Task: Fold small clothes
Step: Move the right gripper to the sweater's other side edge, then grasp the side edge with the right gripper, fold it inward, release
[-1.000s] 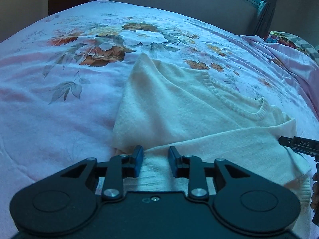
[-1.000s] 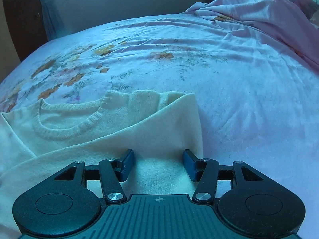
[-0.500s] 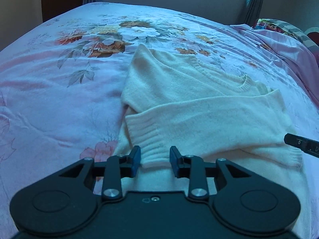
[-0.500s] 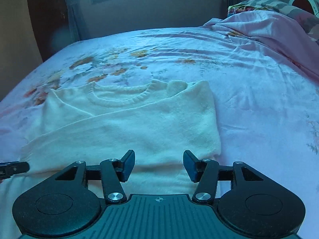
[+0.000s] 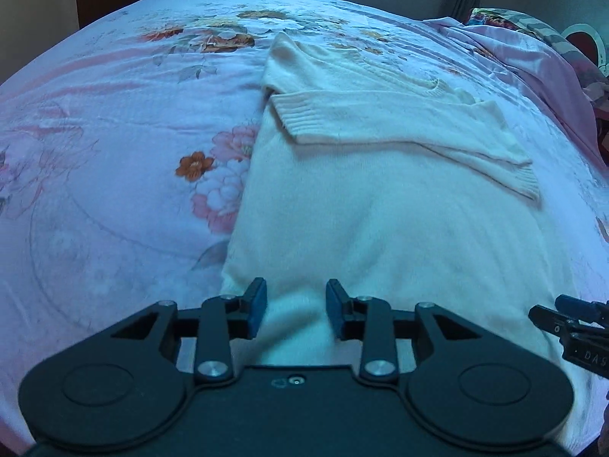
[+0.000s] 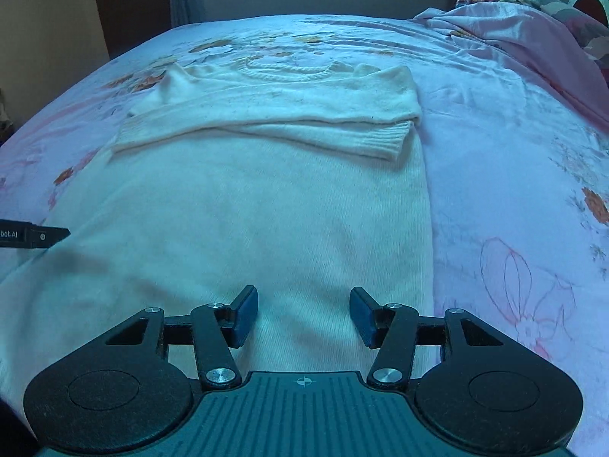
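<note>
A cream knit sweater lies flat on the bed, neckline at the far end, both sleeves folded across its chest. It also shows in the right wrist view. My left gripper is open and empty, low over the sweater's near left part. My right gripper is open and empty over the near right part. The right gripper's tip shows at the right edge of the left wrist view; the left gripper's tip shows at the left edge of the right wrist view.
The bed has a pink floral sheet. A crumpled pink blanket and a patterned pillow lie at the far right. A headboard and curtains stand behind the bed.
Both grippers have pulled back toward the sweater's hem end, away from the folded sleeves. Both stay open and empty. The sleeves lie where they were laid.
</note>
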{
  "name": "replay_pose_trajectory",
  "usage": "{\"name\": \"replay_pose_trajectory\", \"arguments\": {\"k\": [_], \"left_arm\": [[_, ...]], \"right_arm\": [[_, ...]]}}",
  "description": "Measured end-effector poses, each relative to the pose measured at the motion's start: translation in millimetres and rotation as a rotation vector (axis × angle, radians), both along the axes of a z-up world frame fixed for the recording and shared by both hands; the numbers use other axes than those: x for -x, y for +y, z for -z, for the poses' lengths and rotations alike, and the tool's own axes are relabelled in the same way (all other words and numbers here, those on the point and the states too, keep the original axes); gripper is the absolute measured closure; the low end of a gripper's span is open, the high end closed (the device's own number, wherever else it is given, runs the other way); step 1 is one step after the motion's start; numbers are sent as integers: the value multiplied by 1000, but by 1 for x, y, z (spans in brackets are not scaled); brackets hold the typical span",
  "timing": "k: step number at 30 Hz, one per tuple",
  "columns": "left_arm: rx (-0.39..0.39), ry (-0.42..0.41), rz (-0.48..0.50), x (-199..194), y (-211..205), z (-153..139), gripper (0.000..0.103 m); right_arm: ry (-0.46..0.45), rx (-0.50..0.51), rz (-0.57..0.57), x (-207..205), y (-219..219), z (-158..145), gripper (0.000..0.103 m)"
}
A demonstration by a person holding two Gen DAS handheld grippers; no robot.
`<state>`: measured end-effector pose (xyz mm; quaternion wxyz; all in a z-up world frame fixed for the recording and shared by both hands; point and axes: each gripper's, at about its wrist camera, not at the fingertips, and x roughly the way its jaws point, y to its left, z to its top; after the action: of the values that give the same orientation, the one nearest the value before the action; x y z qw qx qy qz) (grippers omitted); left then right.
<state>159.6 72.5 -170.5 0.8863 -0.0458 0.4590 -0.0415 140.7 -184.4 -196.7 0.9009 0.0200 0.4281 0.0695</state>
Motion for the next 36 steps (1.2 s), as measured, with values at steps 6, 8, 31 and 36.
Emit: {"name": "replay_pose_trajectory", "arguments": {"k": [6,8,31,36], "left_arm": [[7,-2,-2,41,8,-3,70],[20,-6,-12,51,13,-3,70],[76,-39,-115,115,55,-17,36],[192,56,-144,98,69,-1,54]], "right_arm": [[-10,-16,26,49,1,-2,50],[-11,-14,24,64,2,-4,50],[18,-49,130,143,-23,-13,49],[67,-111,188,139,-38,-3,50]]}}
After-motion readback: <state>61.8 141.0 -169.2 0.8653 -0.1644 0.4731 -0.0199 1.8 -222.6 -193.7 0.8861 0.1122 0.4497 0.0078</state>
